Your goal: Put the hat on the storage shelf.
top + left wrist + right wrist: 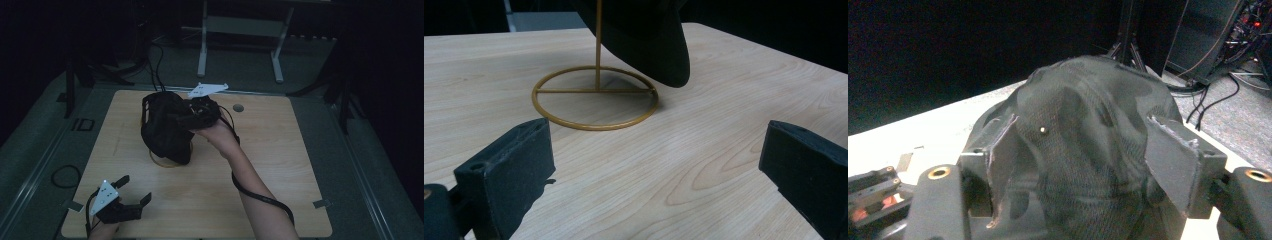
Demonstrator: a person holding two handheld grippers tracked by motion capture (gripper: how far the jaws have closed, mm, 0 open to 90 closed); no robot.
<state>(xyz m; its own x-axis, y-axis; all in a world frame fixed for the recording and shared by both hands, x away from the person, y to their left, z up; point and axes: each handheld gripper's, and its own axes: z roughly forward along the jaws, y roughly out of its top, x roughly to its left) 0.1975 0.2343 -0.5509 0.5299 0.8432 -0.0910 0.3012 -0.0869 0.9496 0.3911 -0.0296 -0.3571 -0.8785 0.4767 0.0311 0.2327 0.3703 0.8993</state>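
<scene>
- Right gripper [184, 116] at the black cap [162, 127], jaws wide either side of its crown, pads apparently clear of the mesh
- Cap hangs on a gold wire stand [595, 96]
- Left gripper [134, 192] gapes wide over the bare wooden table [280, 165], stand just ahead of it

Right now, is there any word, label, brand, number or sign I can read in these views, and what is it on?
None: no readable text in any view.
Black cap on the gold wire stand: no logo or lettering shows.
Grey plates on the left tool and right tool: blank.
Wooden table: no print; the small tape pieces at its edges bear nothing legible.
Background equipment in the right gripper view: too dark and small to read.
</scene>
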